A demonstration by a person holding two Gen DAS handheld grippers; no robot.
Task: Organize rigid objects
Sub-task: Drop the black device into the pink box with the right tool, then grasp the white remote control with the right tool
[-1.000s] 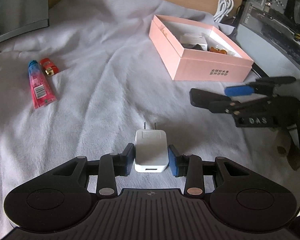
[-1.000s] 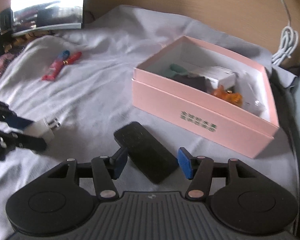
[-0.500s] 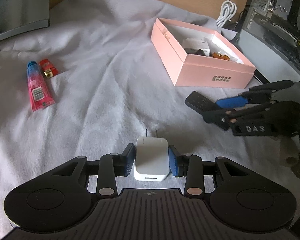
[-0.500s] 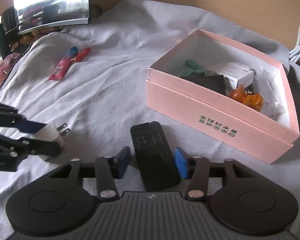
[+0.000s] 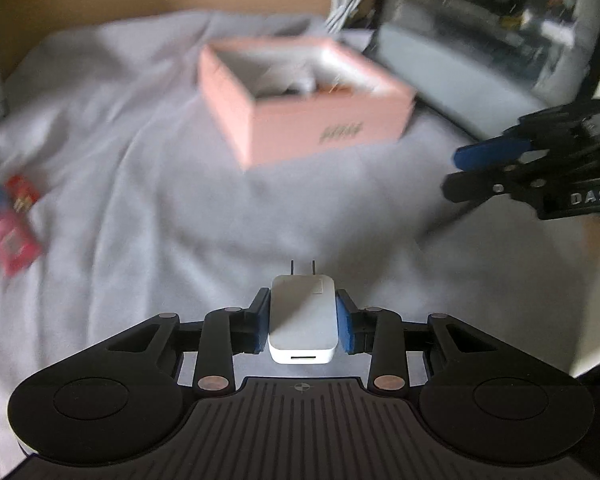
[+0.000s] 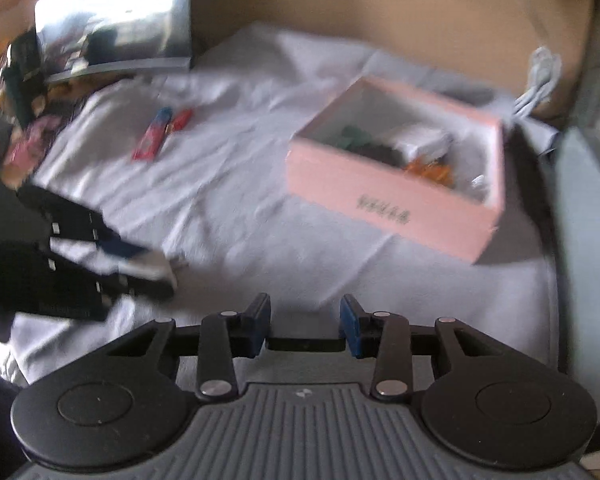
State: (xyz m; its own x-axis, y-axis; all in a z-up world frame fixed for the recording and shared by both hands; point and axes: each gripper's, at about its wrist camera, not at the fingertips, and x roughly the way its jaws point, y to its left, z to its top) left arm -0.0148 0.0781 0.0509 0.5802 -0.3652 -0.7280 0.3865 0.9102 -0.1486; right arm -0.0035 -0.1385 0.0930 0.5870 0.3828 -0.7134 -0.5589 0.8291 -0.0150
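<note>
Sitting upper right of frame, open pink cardboard box holds blurred white carton, orange and dark items. Left tongs clamp white plug charger; right tongs pinch thin black slab.

light: dim, soft daylight | glare: bright reflection on dark screen at upper left of right view | shadow: soft patch beside pink box | blur: heavy motion smear over cloth and box in both views; near fingers sharp | distortion: fisheye bending at edges
</note>
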